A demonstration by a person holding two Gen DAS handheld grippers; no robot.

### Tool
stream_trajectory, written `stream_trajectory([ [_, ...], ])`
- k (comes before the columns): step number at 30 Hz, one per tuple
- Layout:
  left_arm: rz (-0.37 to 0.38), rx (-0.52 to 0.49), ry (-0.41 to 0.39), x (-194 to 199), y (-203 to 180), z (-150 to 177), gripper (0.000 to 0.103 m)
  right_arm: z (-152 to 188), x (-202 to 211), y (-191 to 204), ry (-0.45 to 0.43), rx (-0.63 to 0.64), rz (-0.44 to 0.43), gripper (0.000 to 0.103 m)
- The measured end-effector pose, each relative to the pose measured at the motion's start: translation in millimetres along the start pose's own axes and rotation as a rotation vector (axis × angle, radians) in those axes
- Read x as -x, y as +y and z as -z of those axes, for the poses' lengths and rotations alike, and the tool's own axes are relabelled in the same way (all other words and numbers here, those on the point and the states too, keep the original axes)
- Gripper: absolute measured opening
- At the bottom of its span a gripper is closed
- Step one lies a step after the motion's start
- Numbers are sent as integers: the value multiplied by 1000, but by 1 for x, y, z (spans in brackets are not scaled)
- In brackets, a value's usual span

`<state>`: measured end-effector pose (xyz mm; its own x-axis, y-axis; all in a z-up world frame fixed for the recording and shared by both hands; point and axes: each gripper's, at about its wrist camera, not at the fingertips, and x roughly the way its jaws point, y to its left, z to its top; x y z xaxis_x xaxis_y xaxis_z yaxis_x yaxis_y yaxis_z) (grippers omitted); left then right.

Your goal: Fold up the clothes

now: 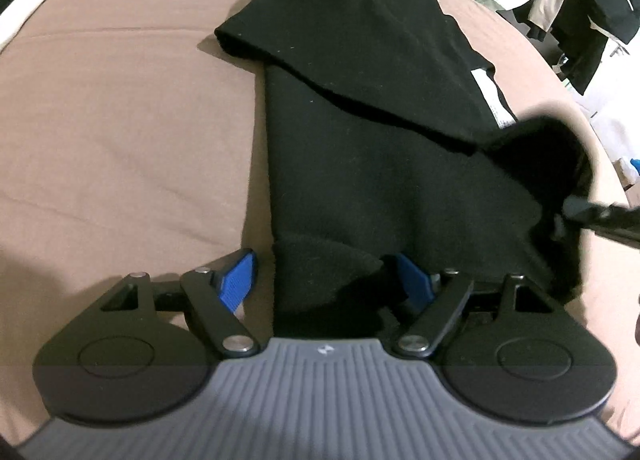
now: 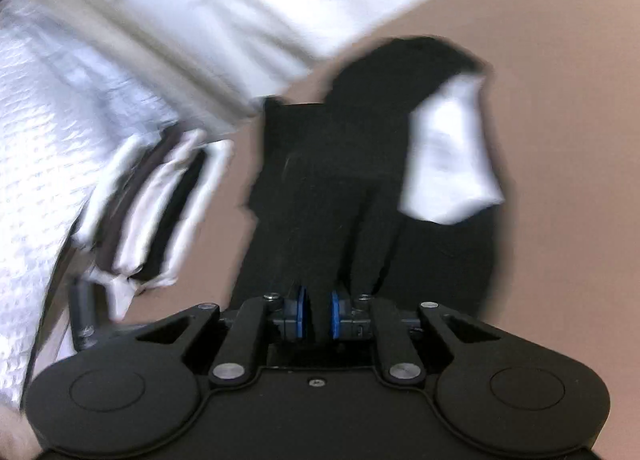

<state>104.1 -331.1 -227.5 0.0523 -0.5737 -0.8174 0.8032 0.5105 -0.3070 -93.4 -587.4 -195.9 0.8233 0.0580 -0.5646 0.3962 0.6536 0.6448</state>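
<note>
Spread on the brown bed (image 1: pixel 120 120), the soft, limp black garment (image 1: pixel 360 180) wants edge grips: right gripper (image 2: pixel 318 318) fingers pinch its cloth, left gripper (image 1: pixel 326 280) fingers gape wide around the near hem.

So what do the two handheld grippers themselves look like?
Both have black linkage arms with silver pivot pins, round black side discs and blue ribbed finger pads. The left gripper has a grey ribbed body with a small white logo; the right gripper has a plain black body.

Motion blurs the striped stack (image 2: pixel 160 204) and white label (image 2: pixel 448 156).
</note>
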Motion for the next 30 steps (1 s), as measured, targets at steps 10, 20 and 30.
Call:
stream_trajectory([
  [10, 26, 47, 17, 7, 5, 0, 77, 17, 27, 20, -56, 121, 151, 42],
  [20, 28, 54, 27, 9, 5, 1, 77, 34, 7, 40, 39, 257, 215, 6],
  [30, 17, 31, 50, 11, 4, 2, 77, 39, 18, 13, 169, 111, 363, 12],
])
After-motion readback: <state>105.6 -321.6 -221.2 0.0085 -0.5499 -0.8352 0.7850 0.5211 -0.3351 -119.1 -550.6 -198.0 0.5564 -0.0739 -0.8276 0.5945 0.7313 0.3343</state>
